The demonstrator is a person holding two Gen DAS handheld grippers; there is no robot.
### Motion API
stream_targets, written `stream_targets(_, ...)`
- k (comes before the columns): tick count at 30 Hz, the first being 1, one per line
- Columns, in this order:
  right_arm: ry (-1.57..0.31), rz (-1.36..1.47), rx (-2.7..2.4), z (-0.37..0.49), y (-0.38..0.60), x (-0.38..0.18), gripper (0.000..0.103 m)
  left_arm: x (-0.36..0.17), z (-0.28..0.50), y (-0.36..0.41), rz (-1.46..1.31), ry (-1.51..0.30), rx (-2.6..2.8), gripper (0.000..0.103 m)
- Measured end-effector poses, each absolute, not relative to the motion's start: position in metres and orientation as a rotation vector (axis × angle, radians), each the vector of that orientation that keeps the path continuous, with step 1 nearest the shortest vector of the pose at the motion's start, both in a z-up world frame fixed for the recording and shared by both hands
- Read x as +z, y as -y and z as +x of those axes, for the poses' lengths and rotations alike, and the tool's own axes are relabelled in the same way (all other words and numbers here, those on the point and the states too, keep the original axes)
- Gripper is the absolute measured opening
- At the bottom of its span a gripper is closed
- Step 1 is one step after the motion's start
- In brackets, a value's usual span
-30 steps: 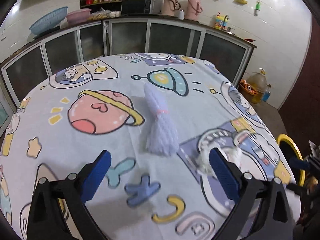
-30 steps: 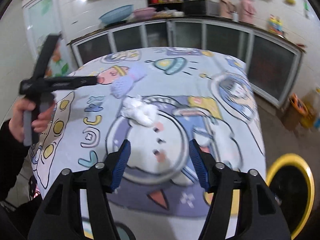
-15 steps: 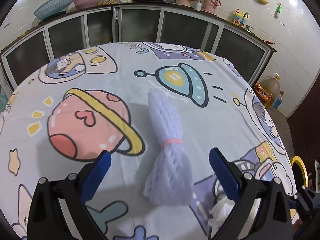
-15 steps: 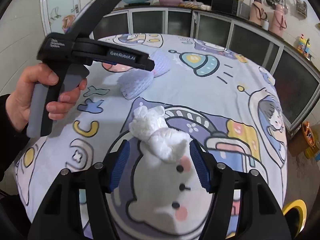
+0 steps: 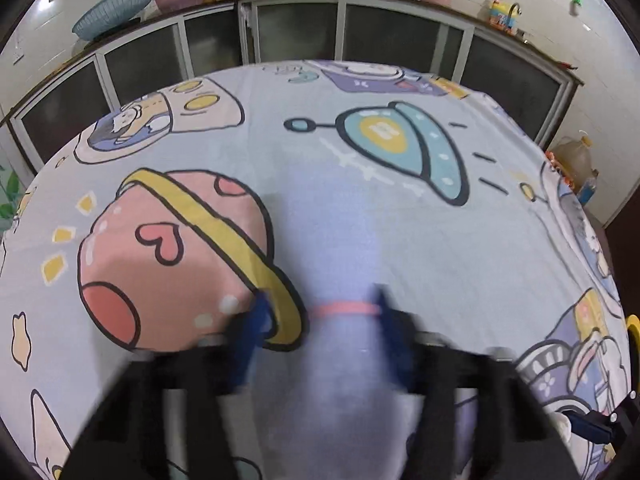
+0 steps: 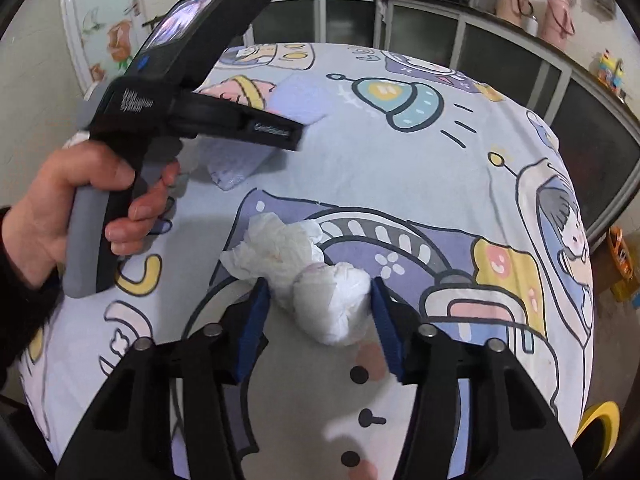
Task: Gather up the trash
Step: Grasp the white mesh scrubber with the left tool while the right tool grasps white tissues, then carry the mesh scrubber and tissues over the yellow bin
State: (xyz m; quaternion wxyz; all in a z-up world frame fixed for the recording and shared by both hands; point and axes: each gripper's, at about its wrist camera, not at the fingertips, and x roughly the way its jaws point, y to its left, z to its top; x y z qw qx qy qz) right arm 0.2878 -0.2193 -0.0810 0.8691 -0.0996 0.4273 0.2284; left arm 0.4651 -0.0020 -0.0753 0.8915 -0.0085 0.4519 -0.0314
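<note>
Foam net bundle (image 5: 340, 264) on tablecloth (image 5: 460, 248), between spread jaws of left gripper (image 5: 320, 332); light, squashy, grip at pink band (image 5: 346, 310). Crumpled tissue (image 6: 304, 268) between parted jaws of right gripper (image 6: 318, 312); flimsy, pinch mid-wad.

On the counter (image 6: 460, 184) the foam net (image 5: 340, 264) lies between the jaws of the left gripper (image 5: 320, 320). To its right, nearer the edge, the tissue (image 6: 304, 272) lies between the jaws of the right gripper (image 6: 320, 300).
</note>
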Motion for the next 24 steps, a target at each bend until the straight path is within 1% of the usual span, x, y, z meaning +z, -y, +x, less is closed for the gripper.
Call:
stream_targets(2, -0.890, -0.198, 0.471, 0.285, 0.221, -0.078, 0.045, -0.070, 0.462, -0.008, -0.062, -0.941, -0.060, 0.025)
stream_targets(13, -0.855, -0.095, 0.502, 0.234, 0.248, -0.038, 0.044, -0.018, 0.386, -0.030, -0.035, -0.816, -0.095, 0.025)
stream_targets(18, -0.854, -0.045, 0.488, 0.205, 0.263, -0.028, 0.044, -0.004, 0.346, -0.036, -0.035, -0.788, -0.125, 0.025)
stream_targets(24, -0.847, 0.012, 0.463, 0.169, 0.281, -0.024, 0.044, 0.000, 0.301, -0.037, -0.036, -0.768, -0.153, 0.025)
